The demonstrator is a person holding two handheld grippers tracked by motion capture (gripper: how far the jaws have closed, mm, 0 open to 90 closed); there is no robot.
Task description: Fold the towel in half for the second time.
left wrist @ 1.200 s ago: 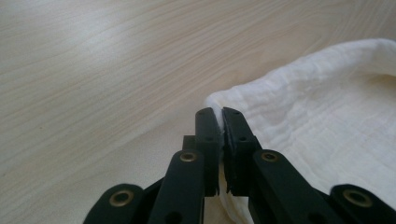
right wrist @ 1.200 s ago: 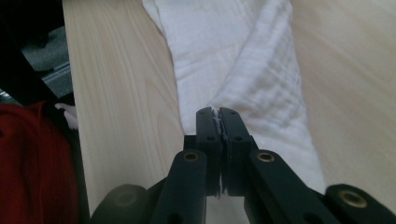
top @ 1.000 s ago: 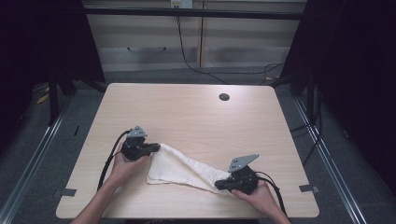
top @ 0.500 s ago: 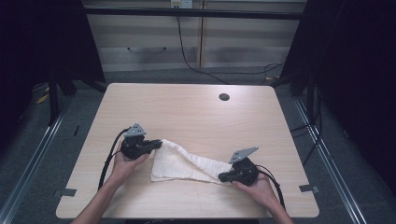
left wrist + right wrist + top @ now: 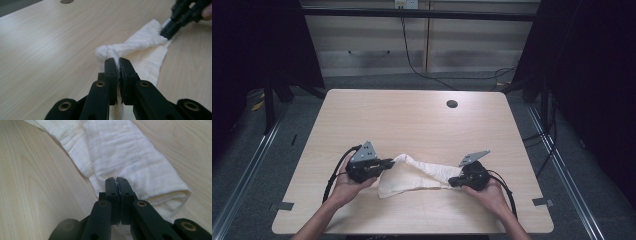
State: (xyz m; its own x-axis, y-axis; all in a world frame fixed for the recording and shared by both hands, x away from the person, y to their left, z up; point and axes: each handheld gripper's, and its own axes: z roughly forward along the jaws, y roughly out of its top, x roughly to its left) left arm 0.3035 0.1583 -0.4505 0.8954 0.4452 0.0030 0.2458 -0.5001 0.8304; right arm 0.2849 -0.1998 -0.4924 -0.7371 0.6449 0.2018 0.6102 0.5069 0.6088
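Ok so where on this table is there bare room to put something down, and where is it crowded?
The whole far part of the table is bare, from the white cloth up to the round cable hole. A bare strip also runs along the near edge below the cloth. It is crowded across the near middle, where the left tongs and right tongs each pinch an end of the cloth.

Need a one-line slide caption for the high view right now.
Two hand-held grippers, left gripper and right gripper, pinch opposite ends of a white cloth on the wooden table.
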